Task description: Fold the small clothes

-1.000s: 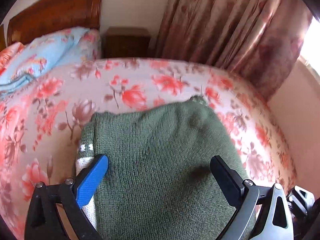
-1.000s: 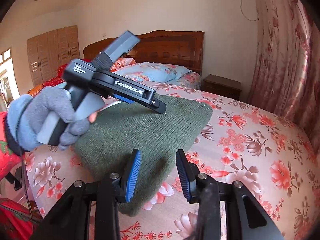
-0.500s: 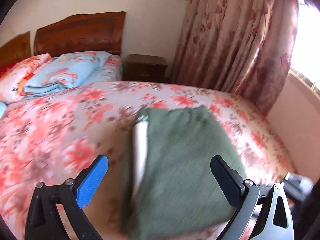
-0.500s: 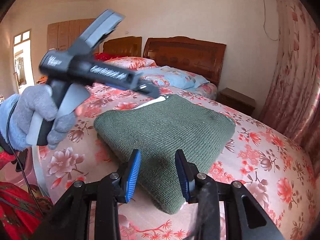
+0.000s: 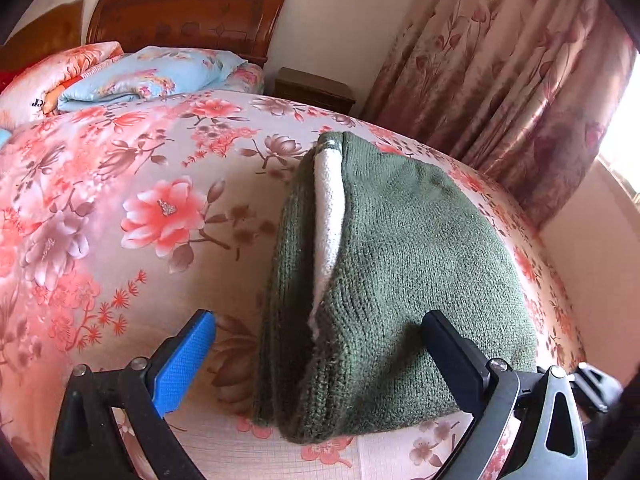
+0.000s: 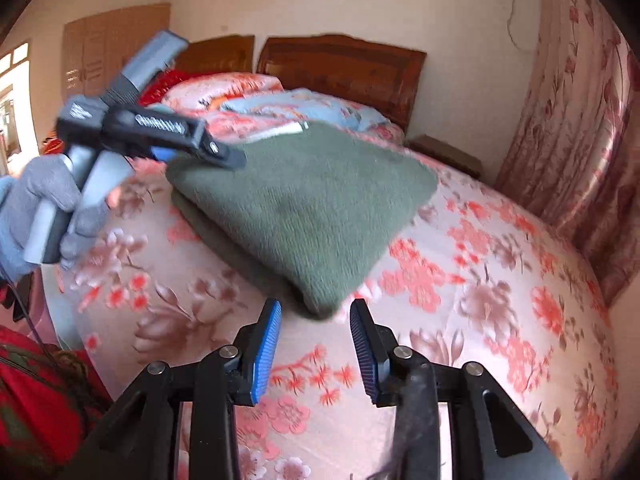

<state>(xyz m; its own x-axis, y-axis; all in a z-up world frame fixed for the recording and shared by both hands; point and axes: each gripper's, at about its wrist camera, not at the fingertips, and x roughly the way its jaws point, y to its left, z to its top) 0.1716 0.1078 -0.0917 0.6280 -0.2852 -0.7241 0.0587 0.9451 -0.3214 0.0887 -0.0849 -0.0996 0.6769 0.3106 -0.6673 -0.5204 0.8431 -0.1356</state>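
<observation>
A folded green knitted garment (image 5: 400, 280) lies on the floral bedspread (image 5: 120, 208), a strip of its white inner layer (image 5: 330, 208) showing along the open edge that faces the left side of your left wrist view. Your left gripper (image 5: 320, 356) hangs above the near end of the bundle with its jaws wide apart and nothing between the pads: the blue-padded finger (image 5: 184, 364) stands over bare bedspread beside the garment, while the black finger (image 5: 452, 356) stands over the knit. Whether that finger touches the wool cannot be told.

In the right wrist view, your right gripper (image 6: 316, 340) points down at the nearest corner of the same garment (image 6: 312, 208), its two blue pads (image 6: 264, 352) partly apart and clear of the cloth, with only bedspread (image 6: 480, 300) showing between them. Your gloved left hand (image 6: 44, 208) grips the handle of the other tool at the left of that view, blurred.

Beyond the garment, a pale blue pillow (image 5: 152, 76) rests against the wooden headboard (image 5: 188, 12). A flowered curtain (image 5: 500, 60) hangs at the right.
</observation>
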